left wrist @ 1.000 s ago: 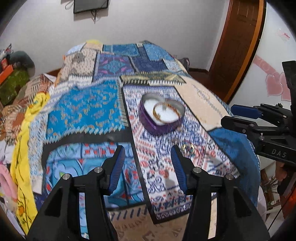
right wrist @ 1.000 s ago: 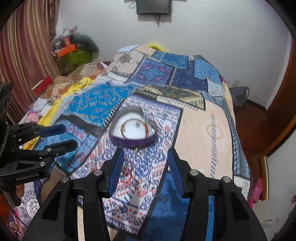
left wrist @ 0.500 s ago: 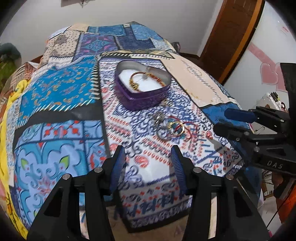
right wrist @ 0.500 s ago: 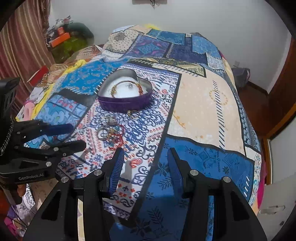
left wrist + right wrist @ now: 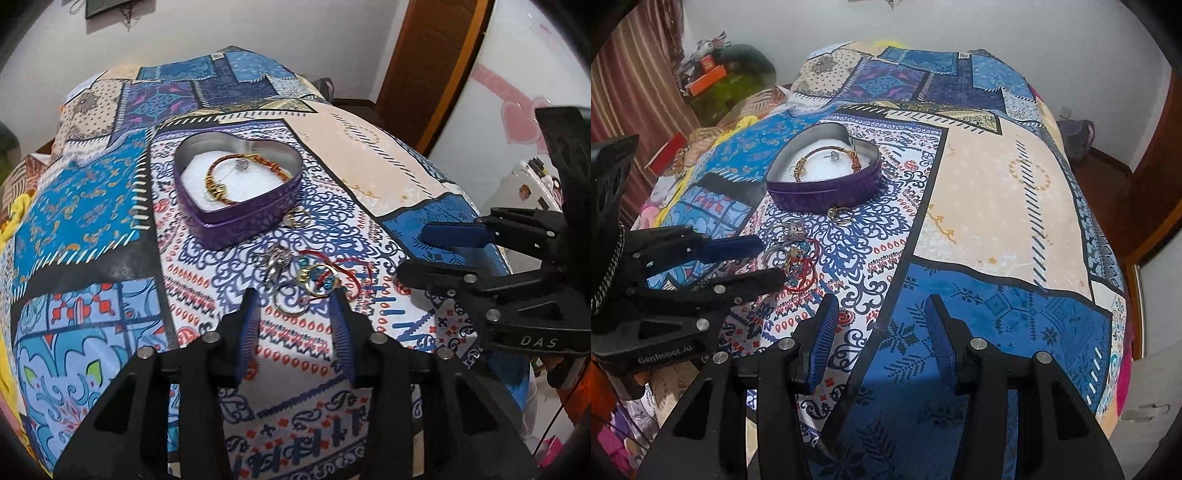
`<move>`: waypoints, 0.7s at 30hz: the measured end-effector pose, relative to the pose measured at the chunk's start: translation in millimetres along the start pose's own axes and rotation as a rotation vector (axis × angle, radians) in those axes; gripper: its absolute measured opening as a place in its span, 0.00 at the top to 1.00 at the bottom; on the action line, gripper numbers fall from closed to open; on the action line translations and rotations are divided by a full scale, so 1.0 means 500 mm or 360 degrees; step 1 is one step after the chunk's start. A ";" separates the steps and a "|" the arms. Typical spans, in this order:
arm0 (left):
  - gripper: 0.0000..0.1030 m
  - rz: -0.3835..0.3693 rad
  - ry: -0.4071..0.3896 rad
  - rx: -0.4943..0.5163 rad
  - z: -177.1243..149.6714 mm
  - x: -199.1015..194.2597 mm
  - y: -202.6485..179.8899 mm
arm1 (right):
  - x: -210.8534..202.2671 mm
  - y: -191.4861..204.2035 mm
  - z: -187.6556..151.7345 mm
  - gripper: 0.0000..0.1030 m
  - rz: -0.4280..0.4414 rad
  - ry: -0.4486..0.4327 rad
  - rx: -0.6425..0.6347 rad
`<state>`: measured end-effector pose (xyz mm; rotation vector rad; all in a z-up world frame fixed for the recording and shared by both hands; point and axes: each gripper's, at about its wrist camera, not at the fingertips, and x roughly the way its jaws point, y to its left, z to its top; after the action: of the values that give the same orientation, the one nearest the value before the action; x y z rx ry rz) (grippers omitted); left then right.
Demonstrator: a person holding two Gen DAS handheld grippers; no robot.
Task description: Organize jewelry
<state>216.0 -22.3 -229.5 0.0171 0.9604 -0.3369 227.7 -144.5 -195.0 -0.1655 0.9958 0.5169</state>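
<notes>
Two grippers, fingers parted and empty: left gripper sits nearer, loose rings on the bed just ahead, heart tin farther ahead; right gripper stays off beside.

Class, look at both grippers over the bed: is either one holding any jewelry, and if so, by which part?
Nothing is held. The left gripper stands open beside the loose rings; the right gripper is open over the bedspread.

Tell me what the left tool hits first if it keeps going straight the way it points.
Most likely the loose rings on the bedspread, just past the open left tool; the heart-shaped tin lies farther. Depth is uncertain.
</notes>
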 end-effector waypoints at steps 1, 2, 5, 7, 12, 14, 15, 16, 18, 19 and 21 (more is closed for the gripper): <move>0.76 0.0004 -0.0001 0.0015 0.002 0.004 -0.003 | 0.001 0.000 0.001 0.56 0.0003 0.0000 0.0001; 0.80 0.0010 -0.0004 0.0021 0.001 0.005 -0.004 | 0.002 0.000 0.002 0.56 0.0007 0.0000 0.0002; 0.80 0.0004 -0.0018 0.0014 0.002 0.006 -0.001 | 0.001 0.002 0.005 0.56 0.0017 -0.0001 -0.0002; 0.80 -0.0006 -0.0023 0.0001 0.000 0.002 0.002 | 0.000 0.004 0.007 0.56 0.0026 -0.0003 -0.0005; 0.80 -0.0008 -0.0055 -0.0071 -0.008 -0.022 0.021 | 0.001 0.016 0.016 0.56 0.0045 -0.0005 -0.0029; 0.80 -0.0003 -0.0070 -0.0100 -0.014 -0.034 0.031 | 0.002 0.025 0.021 0.56 0.0054 -0.0007 -0.0047; 0.80 0.0004 -0.0075 -0.0111 -0.017 -0.040 0.037 | 0.002 0.030 0.024 0.56 0.0057 -0.0012 -0.0059; 0.80 0.0017 -0.0081 -0.0120 -0.020 -0.045 0.041 | 0.002 0.037 0.028 0.56 0.0062 -0.0019 -0.0074; 0.80 0.0041 -0.0094 -0.0138 -0.026 -0.056 0.051 | 0.002 0.050 0.036 0.56 0.0065 -0.0033 -0.0102; 0.80 0.0051 -0.0100 -0.0148 -0.029 -0.060 0.056 | 0.002 0.058 0.041 0.56 0.0062 -0.0039 -0.0121; 0.80 0.0065 -0.0118 -0.0174 -0.037 -0.073 0.069 | 0.005 0.073 0.050 0.56 0.0062 -0.0045 -0.0152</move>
<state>192.1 23.6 -215.7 -0.0747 0.9024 -0.2453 229.9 -103.0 -179.7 -0.2240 0.9488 0.6015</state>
